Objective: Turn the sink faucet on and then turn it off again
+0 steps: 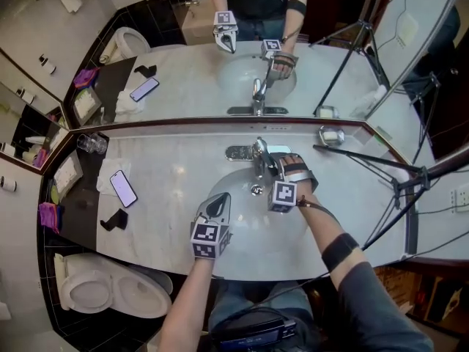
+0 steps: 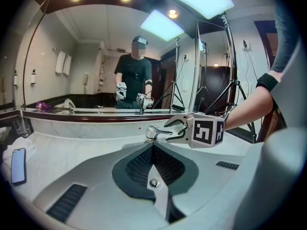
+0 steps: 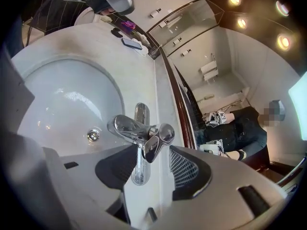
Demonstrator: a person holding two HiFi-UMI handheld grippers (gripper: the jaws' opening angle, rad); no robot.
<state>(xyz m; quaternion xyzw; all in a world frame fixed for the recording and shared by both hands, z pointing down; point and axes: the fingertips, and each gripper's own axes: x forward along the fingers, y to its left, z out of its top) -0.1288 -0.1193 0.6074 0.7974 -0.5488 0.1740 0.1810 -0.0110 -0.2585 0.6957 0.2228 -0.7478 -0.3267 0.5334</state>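
The chrome faucet (image 1: 259, 157) stands at the back of the white sink basin (image 1: 245, 229), spout over the drain. My right gripper (image 1: 278, 166) is at the faucet from the right, open. In the right gripper view its jaws (image 3: 151, 158) stand on either side of the faucet lever (image 3: 157, 143), and the pads do not press on it. No water shows in the basin (image 3: 62, 95). My left gripper (image 1: 218, 206) hovers over the basin's front left, shut and holding nothing. The left gripper view shows its jaws (image 2: 153, 151) pointing at the faucet (image 2: 153, 133) and the right gripper (image 2: 171, 128).
A phone (image 1: 123, 188) and a black object (image 1: 113, 220) lie on the marble counter at the left, with drinking glasses (image 1: 91, 144) behind. A soap dish (image 1: 331, 135) sits at the back right. Tripod legs (image 1: 381, 169) cross the right side. A toilet (image 1: 110, 290) stands at lower left.
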